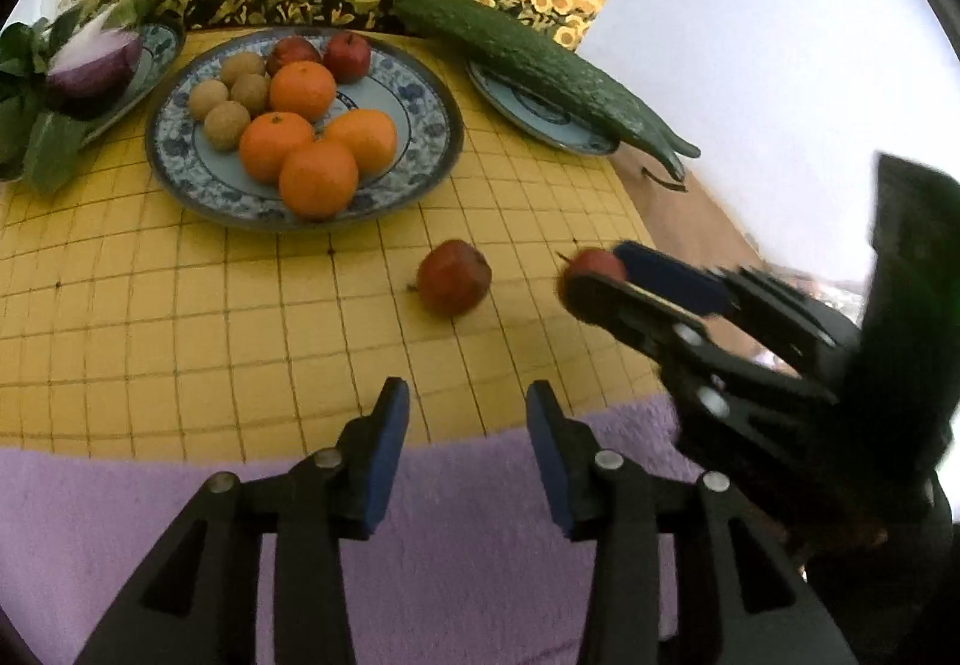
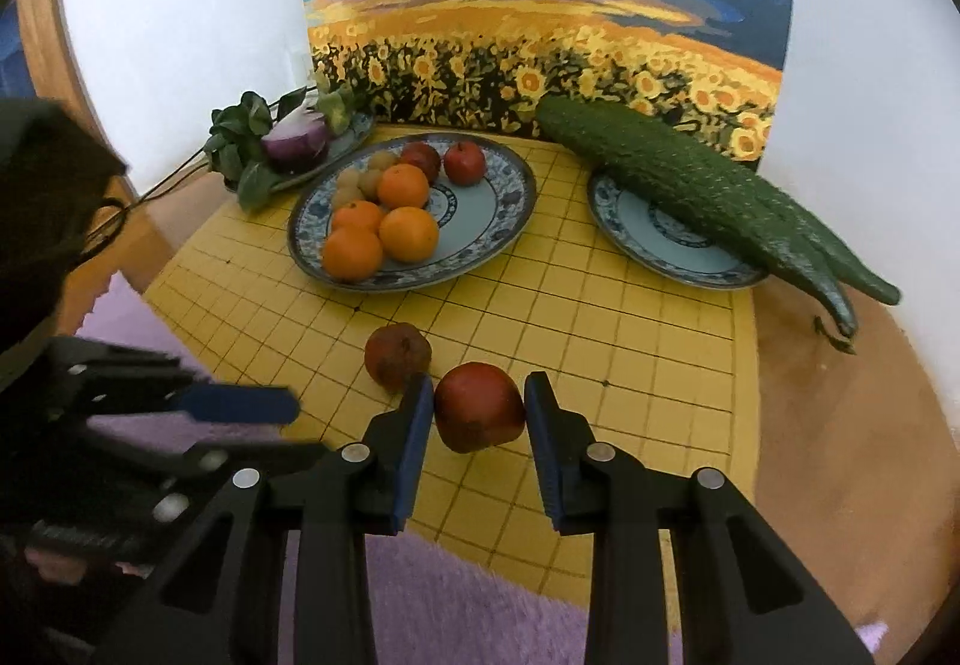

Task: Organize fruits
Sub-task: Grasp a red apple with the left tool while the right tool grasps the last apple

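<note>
We see our right hand-held gripper (image 2: 479, 413) holding a red apple (image 2: 479, 406). Its two blue pads (image 2: 414, 443) press on the apple's sides, just above the near part of the yellow grid board (image 2: 630, 341). From the left camera we see only a bit of this apple (image 1: 591, 264) peeking out between the pads.

Our left hand-held gripper (image 1: 468, 431) has nothing in it. Its jaws stand apart over the near edge of the board, where the purple fuzzy cloth (image 1: 468, 545) starts.

A second, darker red apple (image 2: 397, 356) lies on the board, just beside the one we hold and a little to the left of it.

Behind it sits the big blue-patterned plate (image 2: 510, 221). On the plate are four oranges (image 2: 408, 233), some small brown round fruits (image 2: 360, 182) and two more red apples (image 2: 464, 162).

To the right, a smaller plate (image 2: 636, 221) carries long green cucumbers (image 2: 708, 191) that stick out past its rim. To the left, another plate (image 1: 159, 42) holds a cut purple onion (image 2: 297, 141) and green leaves (image 2: 240, 125).

A sunflower painting (image 2: 540, 35) stands against the white wall behind the surface.
</note>
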`<state>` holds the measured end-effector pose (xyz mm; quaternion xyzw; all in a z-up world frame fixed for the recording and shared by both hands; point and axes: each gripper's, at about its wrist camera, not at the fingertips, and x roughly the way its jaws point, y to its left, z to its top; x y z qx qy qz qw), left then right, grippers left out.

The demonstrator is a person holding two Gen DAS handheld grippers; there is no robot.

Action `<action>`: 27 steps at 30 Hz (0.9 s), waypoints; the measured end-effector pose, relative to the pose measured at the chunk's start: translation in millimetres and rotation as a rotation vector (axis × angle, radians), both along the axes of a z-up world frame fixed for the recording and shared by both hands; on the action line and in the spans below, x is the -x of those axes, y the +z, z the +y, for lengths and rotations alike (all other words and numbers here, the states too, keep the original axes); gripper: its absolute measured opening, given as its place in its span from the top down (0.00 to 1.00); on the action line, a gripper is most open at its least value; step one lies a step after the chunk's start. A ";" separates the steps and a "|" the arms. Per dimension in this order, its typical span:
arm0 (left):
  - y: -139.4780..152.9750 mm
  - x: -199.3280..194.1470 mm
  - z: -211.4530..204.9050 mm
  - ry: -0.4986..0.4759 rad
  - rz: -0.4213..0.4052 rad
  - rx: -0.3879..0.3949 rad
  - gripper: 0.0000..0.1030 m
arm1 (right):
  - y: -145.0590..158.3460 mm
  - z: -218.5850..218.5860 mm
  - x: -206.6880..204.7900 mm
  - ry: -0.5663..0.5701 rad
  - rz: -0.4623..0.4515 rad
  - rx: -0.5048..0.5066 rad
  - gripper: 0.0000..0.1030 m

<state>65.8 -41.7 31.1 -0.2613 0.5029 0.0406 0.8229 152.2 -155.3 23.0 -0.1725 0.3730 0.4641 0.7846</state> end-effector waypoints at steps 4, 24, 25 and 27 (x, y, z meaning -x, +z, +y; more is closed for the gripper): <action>-6.3 -14.7 1.8 0.004 0.003 -0.025 0.57 | -2.5 -5.8 -2.2 -0.032 0.027 0.006 0.68; -13.2 -35.7 11.9 -0.033 -0.009 -0.070 0.70 | -15.8 -0.1 -1.3 -0.056 0.050 0.036 0.68; -12.9 -35.0 12.0 -0.037 -0.003 -0.073 0.70 | -16.7 0.6 -0.9 -0.056 0.044 0.039 0.68; -11.4 -30.7 11.9 -0.051 0.011 -0.077 0.70 | -18.0 1.5 -1.0 -0.065 0.038 0.050 0.68</action>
